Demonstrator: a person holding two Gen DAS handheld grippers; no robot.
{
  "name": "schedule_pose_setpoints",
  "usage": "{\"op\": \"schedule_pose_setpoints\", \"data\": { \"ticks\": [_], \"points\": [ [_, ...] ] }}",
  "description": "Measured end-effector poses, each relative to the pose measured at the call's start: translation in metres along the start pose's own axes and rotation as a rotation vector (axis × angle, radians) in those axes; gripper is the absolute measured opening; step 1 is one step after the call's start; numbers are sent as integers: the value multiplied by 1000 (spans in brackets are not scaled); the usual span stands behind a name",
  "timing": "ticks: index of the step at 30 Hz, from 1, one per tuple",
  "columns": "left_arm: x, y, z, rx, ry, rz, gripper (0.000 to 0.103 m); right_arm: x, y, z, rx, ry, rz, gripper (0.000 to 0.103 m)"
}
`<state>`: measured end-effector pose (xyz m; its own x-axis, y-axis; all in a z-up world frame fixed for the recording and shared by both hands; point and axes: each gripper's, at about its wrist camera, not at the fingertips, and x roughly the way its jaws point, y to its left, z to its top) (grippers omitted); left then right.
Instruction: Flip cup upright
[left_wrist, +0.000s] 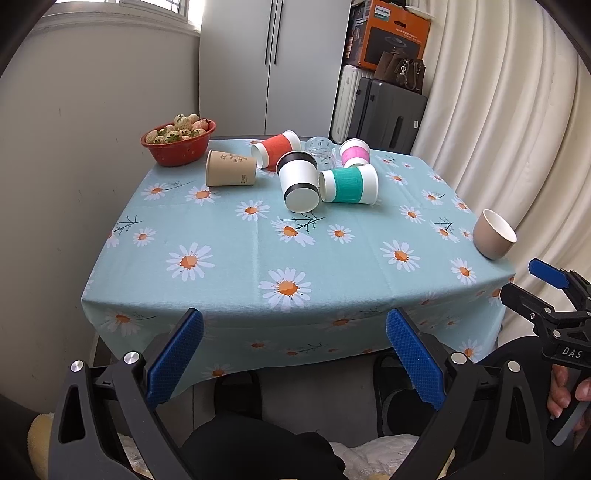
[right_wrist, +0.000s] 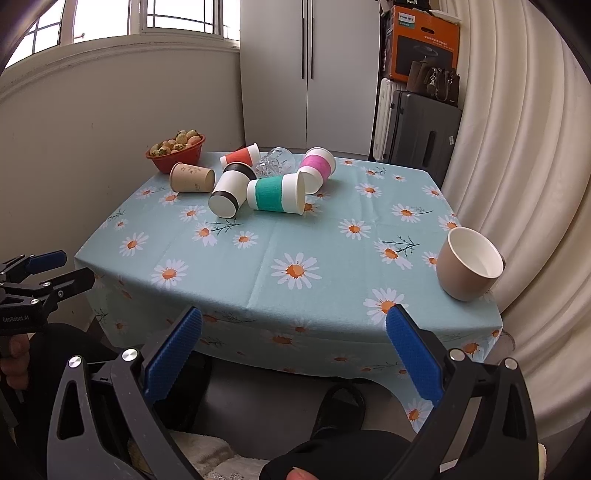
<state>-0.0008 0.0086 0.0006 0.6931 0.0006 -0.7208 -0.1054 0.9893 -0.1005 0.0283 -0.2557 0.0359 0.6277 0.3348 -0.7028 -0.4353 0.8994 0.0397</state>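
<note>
Several cups lie on their sides at the back of the daisy tablecloth (left_wrist: 258, 251): a brown paper cup (left_wrist: 229, 168) (right_wrist: 192, 178), a red-sleeved cup (left_wrist: 276, 148), a black-banded white cup (left_wrist: 298, 181) (right_wrist: 229, 192), a teal-sleeved cup (left_wrist: 349, 183) (right_wrist: 277, 192), a pink-sleeved cup (left_wrist: 354, 152) (right_wrist: 317, 167) and a clear glass (left_wrist: 320, 149) (right_wrist: 275, 162). A beige cup (left_wrist: 493, 234) (right_wrist: 469, 264) stands upright at the table's right edge. My left gripper (left_wrist: 293, 354) is open and empty before the table's front edge. My right gripper (right_wrist: 293, 354) is open and empty, also short of the table.
A red bowl of strawberries (left_wrist: 179, 142) (right_wrist: 177, 151) sits at the back left corner. A wall runs along the left, a curtain (right_wrist: 517, 184) on the right. Cabinet (left_wrist: 273, 66), suitcases and boxes stand behind. My right gripper shows in the left wrist view (left_wrist: 546, 291).
</note>
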Motion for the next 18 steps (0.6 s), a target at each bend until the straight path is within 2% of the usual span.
{"op": "schedule_pose_setpoints", "data": {
  "ticks": [18],
  "points": [
    [1, -4, -2, 16, -2, 15, 97, 2, 2, 0, -8, 13, 8, 98]
  ]
}}
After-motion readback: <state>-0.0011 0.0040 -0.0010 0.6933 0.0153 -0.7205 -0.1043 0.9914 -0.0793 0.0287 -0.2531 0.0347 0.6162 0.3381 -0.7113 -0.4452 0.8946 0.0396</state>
